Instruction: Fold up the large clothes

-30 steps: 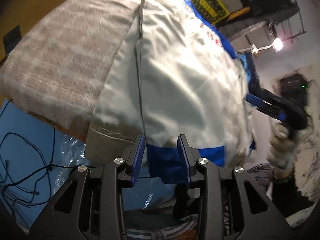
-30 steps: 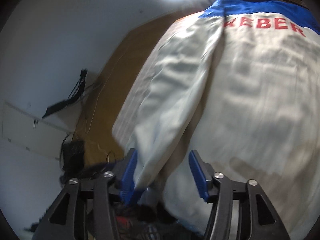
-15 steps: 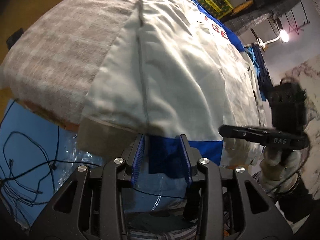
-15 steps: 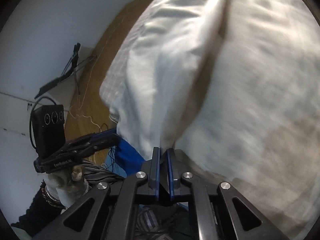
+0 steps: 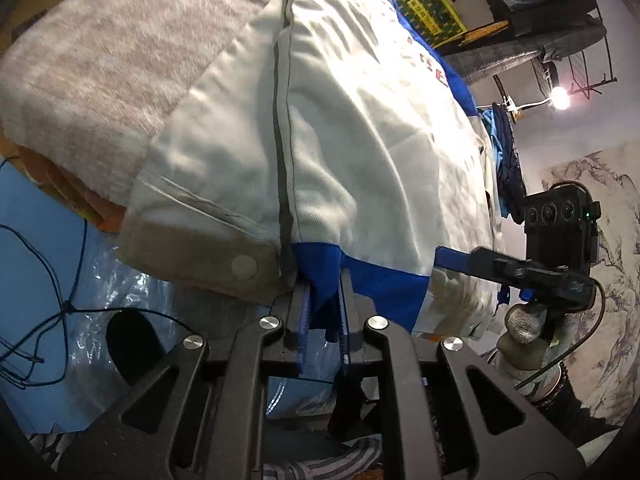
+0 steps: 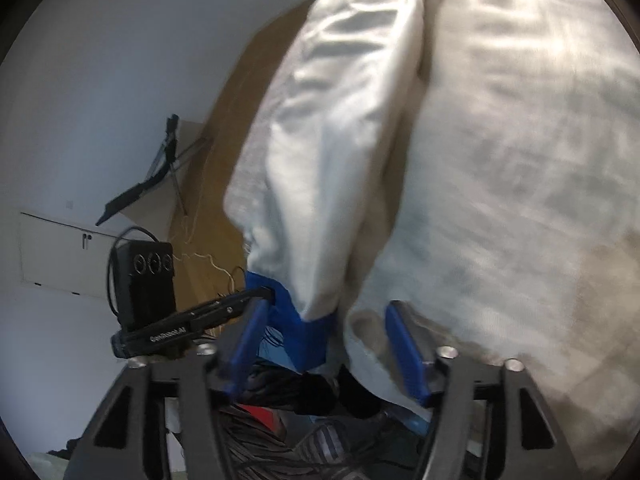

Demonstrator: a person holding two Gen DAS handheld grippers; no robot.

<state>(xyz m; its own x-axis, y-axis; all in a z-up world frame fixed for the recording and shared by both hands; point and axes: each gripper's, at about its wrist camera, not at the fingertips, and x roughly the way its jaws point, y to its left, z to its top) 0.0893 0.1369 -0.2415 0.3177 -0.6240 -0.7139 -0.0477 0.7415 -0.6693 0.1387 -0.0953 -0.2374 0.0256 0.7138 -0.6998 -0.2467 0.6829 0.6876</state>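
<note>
Through my left wrist camera, my left gripper is closing, its jaws nearly together with the blue cuff of the white garment pinched between the pads. The garment lies spread over a grey blanket on what looks like a bed, its near hem hanging off the edge just in front of me. A grey seam stripe runs straight away from my gripper, so the garment's long axis points up and away from me, toward the red lettering and blue band at the far end. To the right, my right gripper reaches in over the same near hem, close beside the blue band, with my gloved right hand below it.

Through my right wrist camera, my right gripper is opening, jaws wide apart. The end of a white sleeve with its blue cuff hangs down between the jaws, nearer the left finger, but I can't see either pad pressing on it, so I judge it loose. The sleeve's length also runs up and away from me. My left gripper comes in from the left and touches that cuff's upper edge.

Both grippers sit at the near end, side by side; I judge the left has the surer hold, so the next fold would carry this near edge forward along that long axis.
</note>
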